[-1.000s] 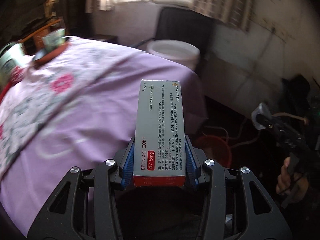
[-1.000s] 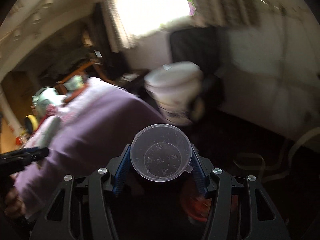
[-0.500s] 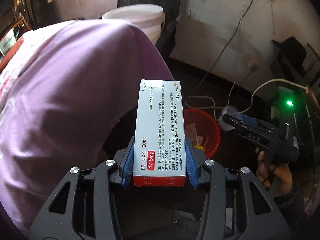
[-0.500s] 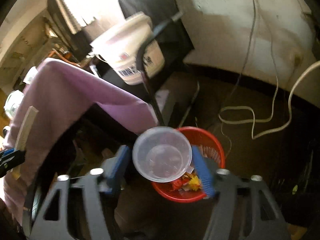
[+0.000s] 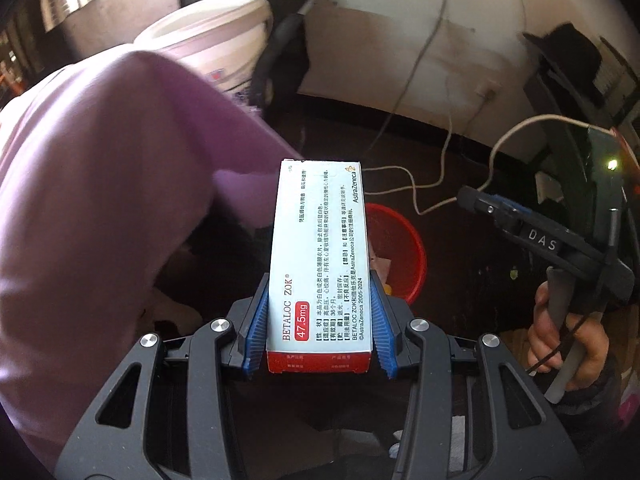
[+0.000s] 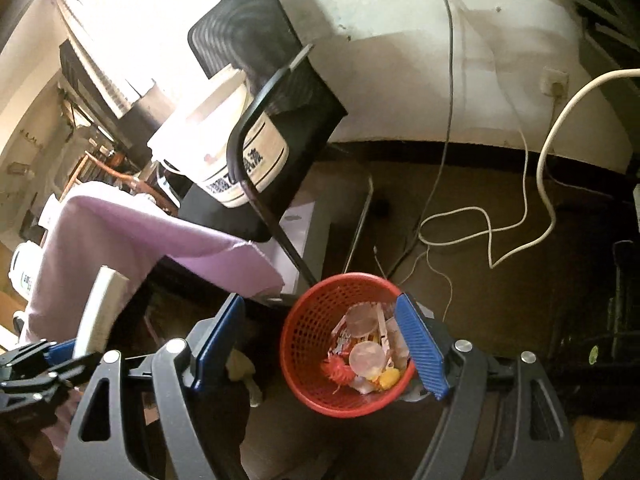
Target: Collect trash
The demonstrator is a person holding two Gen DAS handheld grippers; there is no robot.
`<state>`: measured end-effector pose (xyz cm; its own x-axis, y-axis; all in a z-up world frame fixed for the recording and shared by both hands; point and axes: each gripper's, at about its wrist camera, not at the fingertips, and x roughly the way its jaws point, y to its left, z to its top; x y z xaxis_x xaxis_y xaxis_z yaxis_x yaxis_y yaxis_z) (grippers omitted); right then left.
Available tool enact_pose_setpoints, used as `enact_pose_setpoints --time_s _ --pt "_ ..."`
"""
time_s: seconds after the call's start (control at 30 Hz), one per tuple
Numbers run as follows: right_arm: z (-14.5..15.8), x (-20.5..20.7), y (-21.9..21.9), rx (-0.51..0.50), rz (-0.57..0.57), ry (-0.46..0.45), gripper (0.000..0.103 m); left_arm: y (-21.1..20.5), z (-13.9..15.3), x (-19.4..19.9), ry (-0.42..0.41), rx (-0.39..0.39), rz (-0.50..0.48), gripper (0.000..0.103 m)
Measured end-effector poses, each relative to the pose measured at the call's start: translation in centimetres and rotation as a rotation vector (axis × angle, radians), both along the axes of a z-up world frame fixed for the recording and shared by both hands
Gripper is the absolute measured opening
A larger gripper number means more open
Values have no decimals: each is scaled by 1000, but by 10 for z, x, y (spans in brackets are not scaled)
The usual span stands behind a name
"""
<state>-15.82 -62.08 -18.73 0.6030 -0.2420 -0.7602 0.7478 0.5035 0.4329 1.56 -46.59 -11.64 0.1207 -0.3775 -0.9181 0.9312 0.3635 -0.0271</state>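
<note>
- Only the right wrist view looks down into the red basket (image 6: 304,344) on the floor, with wrappers and a clear cup (image 6: 367,359) inside.
- Only the left wrist view shows the medicine box (image 5: 320,256) face up, its long side pointing away along the fingers.
- The left gripper (image 5: 318,320) squeezes the medicine box.
- The right gripper (image 6: 320,336) is spread wide above the basket, holding nothing.

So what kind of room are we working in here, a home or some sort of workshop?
Most likely a lived-in room at home, not a workshop: a table draped in a purple cloth, a black chair with a white bucket on its seat, and a small red wastebasket on a dark floor strewn with loose cables.
</note>
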Motion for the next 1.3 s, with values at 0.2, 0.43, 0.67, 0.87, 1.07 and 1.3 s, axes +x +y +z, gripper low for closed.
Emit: enact_pose_setpoints --time_s 0.2,0.43,0.67,0.87,1.07,1.3 --pt "3 -10 -4 -5 -20 -10 77 -35 -9 -18 7 23 -60 45" --pt "-5 -21 -11 21 -49 -20 77 -56 -18 -20 -5 40 -33 70" --pt "-5 -19 -7 25 -35 -25 77 -39 -18 -12 -12 49 -5 78" --pt "3 -7 10 13 26 6 77 -12 -20 -3 -35 59 52 80" --pt "23 0 37 -31 84 55 77 15 -11 -2 -51 35 99 80" --pt "57 -6 70 -125 134 116 77 46 9 -13 -106 -31 122 80"
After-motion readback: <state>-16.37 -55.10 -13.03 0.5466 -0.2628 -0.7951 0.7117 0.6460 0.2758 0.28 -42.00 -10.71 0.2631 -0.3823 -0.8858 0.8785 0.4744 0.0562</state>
